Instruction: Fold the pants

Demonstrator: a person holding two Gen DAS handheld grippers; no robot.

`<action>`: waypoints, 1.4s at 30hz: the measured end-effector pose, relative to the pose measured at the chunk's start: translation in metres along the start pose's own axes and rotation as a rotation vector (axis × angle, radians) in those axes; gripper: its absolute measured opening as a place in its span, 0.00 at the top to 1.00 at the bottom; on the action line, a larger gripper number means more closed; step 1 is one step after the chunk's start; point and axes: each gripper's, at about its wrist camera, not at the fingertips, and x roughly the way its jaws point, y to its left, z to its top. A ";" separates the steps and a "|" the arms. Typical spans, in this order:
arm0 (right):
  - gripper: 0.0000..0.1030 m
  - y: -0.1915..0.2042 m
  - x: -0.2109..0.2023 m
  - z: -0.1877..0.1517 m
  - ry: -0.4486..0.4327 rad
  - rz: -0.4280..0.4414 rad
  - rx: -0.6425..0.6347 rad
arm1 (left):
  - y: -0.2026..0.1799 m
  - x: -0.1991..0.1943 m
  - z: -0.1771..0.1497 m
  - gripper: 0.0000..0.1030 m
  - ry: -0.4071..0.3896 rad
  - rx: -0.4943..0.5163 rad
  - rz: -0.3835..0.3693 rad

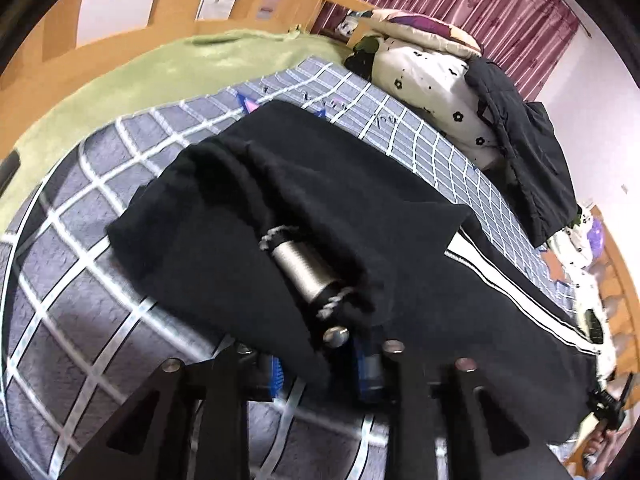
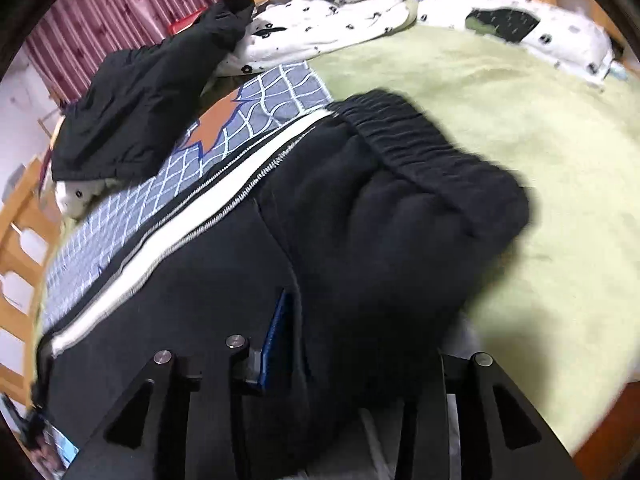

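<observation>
Pants (image 1: pixel 360 208), black with a white stripe down the side, lie across a bed, partly on a grey checked sheet (image 1: pixel 80 240) and partly on a pale green blanket (image 2: pixel 500 128). In the left wrist view a leg end is folded back over the rest of the garment, and black cloth runs down between the two blue pads of the left gripper (image 1: pixel 324 372). The pads sit close on either side of that cloth, but whether they press on it I cannot tell. A metal cylinder (image 1: pixel 304 268) of the tool shows through the bunched cloth just ahead of the pads.

In the right wrist view the elastic waistband (image 2: pixel 420 140) is turned up and over toward the green blanket. The right gripper (image 2: pixel 344 360) has a thick fold of the black cloth between its fingers; only the left blue pad (image 2: pixel 276 336) shows, lying against the cloth, and the other is hidden, so its grip cannot be judged.

A black jacket (image 2: pixel 148 100) lies heaped near the far edge, partly on a white flowered quilt (image 2: pixel 332 12). A wooden bed frame (image 1: pixel 120 48) and a striped red curtain (image 1: pixel 480 0) stand behind.
</observation>
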 end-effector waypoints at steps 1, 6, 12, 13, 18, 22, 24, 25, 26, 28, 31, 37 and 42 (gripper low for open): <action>0.57 0.000 -0.008 -0.002 -0.004 -0.031 -0.017 | 0.004 -0.004 -0.001 0.55 0.016 0.003 0.019; 0.55 0.030 -0.058 -0.009 -0.057 -0.154 -0.140 | 0.008 -0.034 -0.011 0.44 -0.022 0.124 0.020; 0.52 0.116 -0.083 -0.009 -0.147 -0.065 -0.253 | -0.013 -0.061 -0.013 0.45 -0.106 0.291 -0.015; 0.51 0.131 -0.080 -0.007 -0.149 -0.043 -0.266 | -0.021 -0.058 -0.009 0.45 -0.104 0.318 -0.011; 0.51 0.228 -0.058 -0.014 -0.121 0.107 -0.334 | -0.050 -0.019 -0.006 0.77 -0.017 0.435 0.115; 0.51 0.283 -0.040 -0.035 -0.087 0.209 -0.373 | -0.041 -0.018 0.025 0.91 -0.132 0.340 0.132; 0.51 0.300 -0.028 -0.048 -0.065 0.224 -0.404 | -0.036 -0.020 0.057 0.91 -0.177 0.293 0.158; 0.51 0.308 -0.021 -0.056 -0.054 0.223 -0.425 | -0.035 -0.018 0.071 0.91 -0.196 0.285 0.173; 0.51 0.313 -0.013 -0.062 -0.042 0.215 -0.447 | -0.034 -0.017 0.086 0.90 -0.210 0.279 0.181; 0.51 0.319 0.001 -0.072 -0.009 0.192 -0.474 | -0.031 -0.010 0.110 0.88 -0.215 0.262 0.183; 0.51 0.328 0.017 -0.073 0.033 0.172 -0.503 | -0.023 -0.001 0.135 0.24 -0.184 0.235 0.168; 0.51 0.325 0.033 -0.065 0.034 0.153 -0.514 | -0.018 0.038 0.151 0.22 -0.128 0.238 0.097; 0.51 0.330 0.040 -0.060 0.030 0.151 -0.545 | -0.021 0.081 0.155 0.39 -0.019 0.280 0.143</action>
